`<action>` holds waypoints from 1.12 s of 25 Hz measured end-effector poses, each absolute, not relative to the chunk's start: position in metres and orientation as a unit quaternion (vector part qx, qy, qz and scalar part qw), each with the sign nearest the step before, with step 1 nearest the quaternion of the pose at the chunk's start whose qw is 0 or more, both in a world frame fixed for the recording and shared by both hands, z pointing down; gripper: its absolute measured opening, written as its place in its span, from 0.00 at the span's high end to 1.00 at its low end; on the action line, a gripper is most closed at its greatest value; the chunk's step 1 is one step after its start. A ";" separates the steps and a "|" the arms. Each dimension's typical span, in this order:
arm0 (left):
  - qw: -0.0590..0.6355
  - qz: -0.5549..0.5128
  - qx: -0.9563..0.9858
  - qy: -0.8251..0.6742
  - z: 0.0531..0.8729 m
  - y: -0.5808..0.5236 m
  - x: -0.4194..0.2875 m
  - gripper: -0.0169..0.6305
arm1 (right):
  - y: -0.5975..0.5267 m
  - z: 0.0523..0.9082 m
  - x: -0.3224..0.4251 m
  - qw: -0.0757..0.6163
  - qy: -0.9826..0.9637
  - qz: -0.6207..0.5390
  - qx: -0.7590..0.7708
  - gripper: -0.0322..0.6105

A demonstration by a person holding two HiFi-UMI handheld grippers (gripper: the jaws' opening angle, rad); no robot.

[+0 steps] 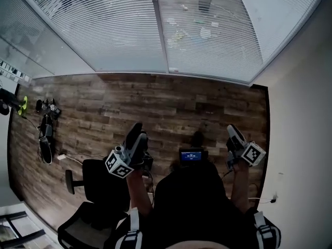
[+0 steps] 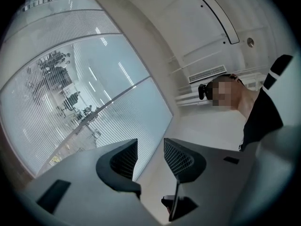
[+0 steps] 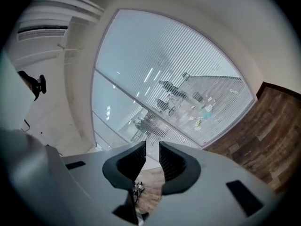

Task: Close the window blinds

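White slatted blinds (image 1: 124,30) hang over the big window across the top of the head view, and shapes outside show through the slats. The blinds also fill the left gripper view (image 2: 51,102) and the right gripper view (image 3: 188,79). My left gripper (image 1: 138,130) is held over the wood floor, well short of the window; its jaws (image 2: 150,149) stand apart with nothing between them. My right gripper (image 1: 233,132) is held level with it further right, near the white wall. Only a narrow, empty gap shows between its jaws (image 3: 152,150).
A grey mullion (image 1: 160,30) splits the window into two panes. A black office chair (image 1: 98,191) stands at my lower left. Cables and dark gear (image 1: 45,134) lie on the wood floor (image 1: 171,108) at the left. A white wall (image 1: 301,139) bounds the right side.
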State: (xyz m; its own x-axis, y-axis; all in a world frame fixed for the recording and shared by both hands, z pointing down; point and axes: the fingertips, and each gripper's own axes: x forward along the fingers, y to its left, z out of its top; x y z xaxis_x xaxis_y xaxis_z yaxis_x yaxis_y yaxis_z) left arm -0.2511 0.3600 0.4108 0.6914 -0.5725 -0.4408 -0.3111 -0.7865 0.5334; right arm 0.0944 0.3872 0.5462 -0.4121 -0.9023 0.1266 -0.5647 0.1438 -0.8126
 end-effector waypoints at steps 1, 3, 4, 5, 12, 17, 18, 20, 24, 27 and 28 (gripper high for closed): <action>0.210 -0.302 0.894 -0.254 0.409 0.348 -0.248 0.68 | 0.372 0.550 0.098 0.206 0.730 -0.422 -0.497 0.81; 0.201 -0.297 0.895 -0.266 0.404 0.322 -0.238 0.68 | 0.337 0.553 0.109 0.211 0.732 -0.428 -0.486 0.81; 0.196 -0.295 0.895 -0.270 0.400 0.309 -0.231 0.68 | 0.320 0.552 0.115 0.212 0.736 -0.427 -0.481 0.81; 0.191 -0.292 0.896 -0.273 0.397 0.296 -0.224 0.68 | 0.303 0.550 0.121 0.212 0.743 -0.421 -0.475 0.81; 0.193 -0.274 0.897 -0.287 0.383 0.212 -0.158 0.68 | 0.216 0.546 0.176 0.194 0.775 -0.390 -0.457 0.81; 0.199 -0.255 0.901 -0.288 0.386 0.175 -0.124 0.68 | 0.198 0.569 0.214 0.193 0.758 -0.409 -0.470 0.81; 0.197 -0.253 0.902 -0.288 0.385 0.167 -0.121 0.68 | 0.195 0.573 0.217 0.197 0.755 -0.412 -0.470 0.81; 0.198 -0.252 0.903 -0.287 0.383 0.150 -0.114 0.68 | 0.186 0.576 0.223 0.202 0.752 -0.415 -0.472 0.81; 0.208 -0.261 0.902 -0.275 0.384 0.118 -0.106 0.72 | 0.167 0.571 0.228 0.207 0.748 -0.411 -0.478 0.81; 0.209 -0.275 0.901 -0.263 0.387 0.087 -0.104 0.73 | 0.148 0.571 0.235 0.205 0.745 -0.401 -0.492 0.81; 0.210 -0.279 0.900 -0.259 0.391 0.074 -0.102 0.73 | 0.140 0.572 0.239 0.205 0.743 -0.397 -0.498 0.81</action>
